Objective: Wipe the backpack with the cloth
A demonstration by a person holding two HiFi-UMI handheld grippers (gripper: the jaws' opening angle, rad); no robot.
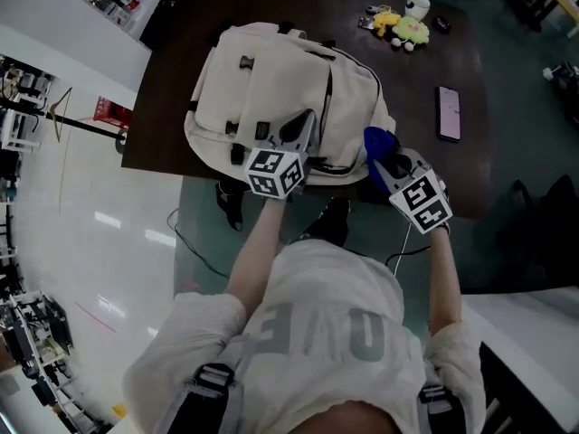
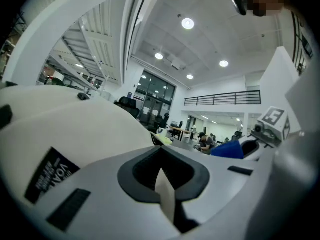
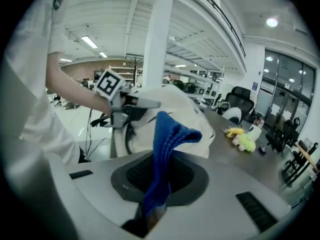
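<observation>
The right hand-held gripper pinches the cloth by a thin fold that could slip mid-wipe; the left hand-held gripper nips only a strap, so the backpack may shift.

backpack look: the backpack is cream fabric with black buckles, dark zip lines and a black label printed in white.
backpack pose: lies flat on the dark table, front side up, reaching the table's near edge.
backpack hold: a thin cream strip of it sits pinched between the closed jaws of the left gripper.
cloth look: the cloth is blue with a coarse weave, gathered into a narrow band.
cloth hold: lower end clamped in the right gripper; it rises upright and its top flops over.
cloth place: just beside the backpack's near right corner; contact cannot be told.
</observation>
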